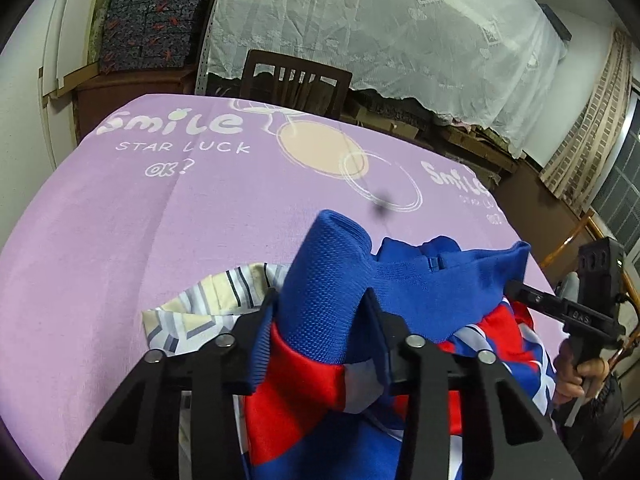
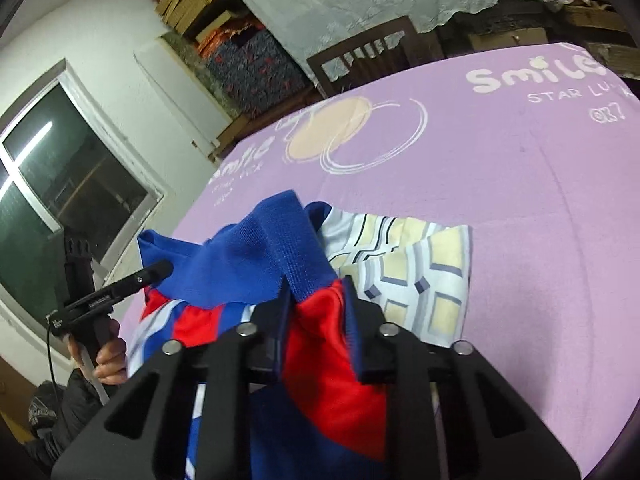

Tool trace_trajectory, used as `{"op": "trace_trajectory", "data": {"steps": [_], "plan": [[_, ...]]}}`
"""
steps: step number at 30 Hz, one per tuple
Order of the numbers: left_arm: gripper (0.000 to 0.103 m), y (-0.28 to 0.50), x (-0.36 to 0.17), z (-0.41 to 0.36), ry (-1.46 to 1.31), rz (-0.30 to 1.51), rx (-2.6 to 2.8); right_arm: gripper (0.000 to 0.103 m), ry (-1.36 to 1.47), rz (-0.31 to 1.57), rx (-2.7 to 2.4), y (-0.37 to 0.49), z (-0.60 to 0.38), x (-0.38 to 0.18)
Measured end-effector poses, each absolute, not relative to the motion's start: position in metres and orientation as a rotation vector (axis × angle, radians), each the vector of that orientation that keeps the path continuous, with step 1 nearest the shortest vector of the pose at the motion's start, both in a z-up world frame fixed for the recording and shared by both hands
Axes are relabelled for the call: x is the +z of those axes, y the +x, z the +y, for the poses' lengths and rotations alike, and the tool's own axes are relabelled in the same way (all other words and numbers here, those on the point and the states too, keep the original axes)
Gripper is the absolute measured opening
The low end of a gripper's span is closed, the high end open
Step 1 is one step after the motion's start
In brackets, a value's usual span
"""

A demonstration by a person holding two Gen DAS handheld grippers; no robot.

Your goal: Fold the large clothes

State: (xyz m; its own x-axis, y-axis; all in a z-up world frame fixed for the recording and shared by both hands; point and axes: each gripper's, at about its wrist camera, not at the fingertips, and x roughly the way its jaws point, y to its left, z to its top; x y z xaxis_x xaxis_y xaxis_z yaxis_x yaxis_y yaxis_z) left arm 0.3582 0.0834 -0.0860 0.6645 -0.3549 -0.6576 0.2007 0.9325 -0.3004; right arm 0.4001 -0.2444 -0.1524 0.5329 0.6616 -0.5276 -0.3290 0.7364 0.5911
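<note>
A blue, red and white jacket (image 1: 332, 280) hangs between my two grippers above the table. My left gripper (image 1: 322, 298) is shut on its blue ribbed hem. My right gripper (image 2: 318, 284) is shut on the blue and red edge of the same jacket (image 2: 260, 256). The right gripper also shows at the right of the left wrist view (image 1: 516, 284), shut on the blue edge. The left gripper shows at the left of the right wrist view (image 2: 160, 270). A striped white and yellow cloth (image 1: 224, 300) lies on the table under the jacket and shows in the right wrist view (image 2: 416, 272).
The table wears a purple cloth (image 1: 160, 208) printed with "Smile", also in the right wrist view (image 2: 520, 208). A dark wooden chair (image 1: 294, 80) stands at the far edge. A white lace curtain (image 1: 380, 20) and stacked boxes (image 1: 152, 28) lie behind. A window (image 2: 60, 168) is at the left.
</note>
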Motion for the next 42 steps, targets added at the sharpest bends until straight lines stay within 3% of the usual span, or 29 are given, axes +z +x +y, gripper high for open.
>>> {"op": "trace_trajectory", "data": {"steps": [6,16,20,24,28,30,33,39,42], "plan": [[0.03,0.337,-0.066,0.077,-0.184,0.722,-0.292,0.017,0.439,0.704,0.585,0.364,-0.246,-0.119],[0.03,0.318,0.006,0.077,-0.137,0.603,-0.213,0.016,0.421,0.561,0.526,0.345,-0.24,-0.042],[0.034,0.337,-0.01,0.071,-0.122,0.655,-0.149,0.016,0.439,0.584,0.472,0.365,-0.235,-0.045],[0.037,0.369,-0.06,0.073,-0.128,0.769,-0.095,0.016,0.51,0.682,0.419,0.397,-0.229,-0.088],[0.045,0.388,-0.101,0.082,-0.129,0.841,-0.06,0.016,0.527,0.764,0.369,0.422,-0.224,-0.13],[0.061,0.394,-0.11,0.091,-0.17,0.874,-0.059,0.016,0.544,0.797,0.356,0.428,-0.223,-0.148],[0.075,0.395,-0.111,0.096,-0.169,0.87,-0.021,0.016,0.584,0.864,0.331,0.435,-0.224,-0.177],[0.083,0.39,-0.11,0.102,-0.165,0.86,0.04,0.016,0.578,0.879,0.317,0.436,-0.222,-0.178],[0.083,0.38,-0.098,0.104,-0.155,0.819,0.072,0.021,0.615,0.871,0.304,0.435,-0.23,-0.177]]}}
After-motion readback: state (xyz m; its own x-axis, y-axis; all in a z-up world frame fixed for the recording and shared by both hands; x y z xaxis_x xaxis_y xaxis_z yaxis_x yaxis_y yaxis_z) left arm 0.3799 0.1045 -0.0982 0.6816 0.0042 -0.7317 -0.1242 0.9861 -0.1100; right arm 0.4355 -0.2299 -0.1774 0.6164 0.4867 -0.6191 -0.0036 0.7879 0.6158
